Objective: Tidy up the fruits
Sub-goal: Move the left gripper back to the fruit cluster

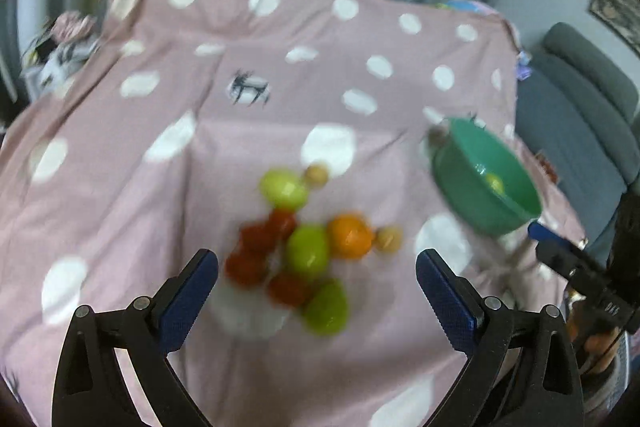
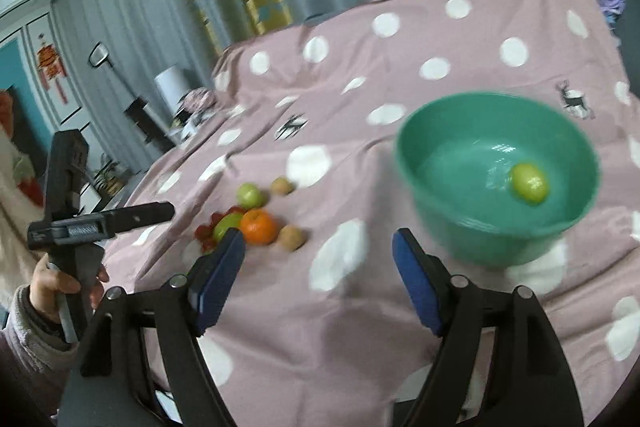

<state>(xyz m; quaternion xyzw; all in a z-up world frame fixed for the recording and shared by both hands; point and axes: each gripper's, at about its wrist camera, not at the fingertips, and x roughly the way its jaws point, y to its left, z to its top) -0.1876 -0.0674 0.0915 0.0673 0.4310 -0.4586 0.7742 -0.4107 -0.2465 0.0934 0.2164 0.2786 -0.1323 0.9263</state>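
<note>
A blurred pile of fruit lies on the spotted pink cloth (image 1: 120,187): three green fruits (image 1: 308,251), several red ones (image 1: 260,239), an orange (image 1: 350,235) and two small brown ones (image 1: 389,239). My left gripper (image 1: 318,261) hangs open just above the pile's near side, holding nothing. To the right stands a green bowl (image 2: 492,243) with one green fruit (image 2: 529,182) in it. My right gripper (image 2: 319,237) is open and empty, left of the bowl's near side. In the right wrist view the orange (image 2: 259,225) lies beside its left fingertip.
Grey curtains hang behind the covered surface. A grey sofa (image 1: 580,99) stands past the cloth's right edge. Clutter and a white lamp (image 2: 172,83) sit at the far left corner. A hand (image 2: 52,283) holds the left gripper's handle.
</note>
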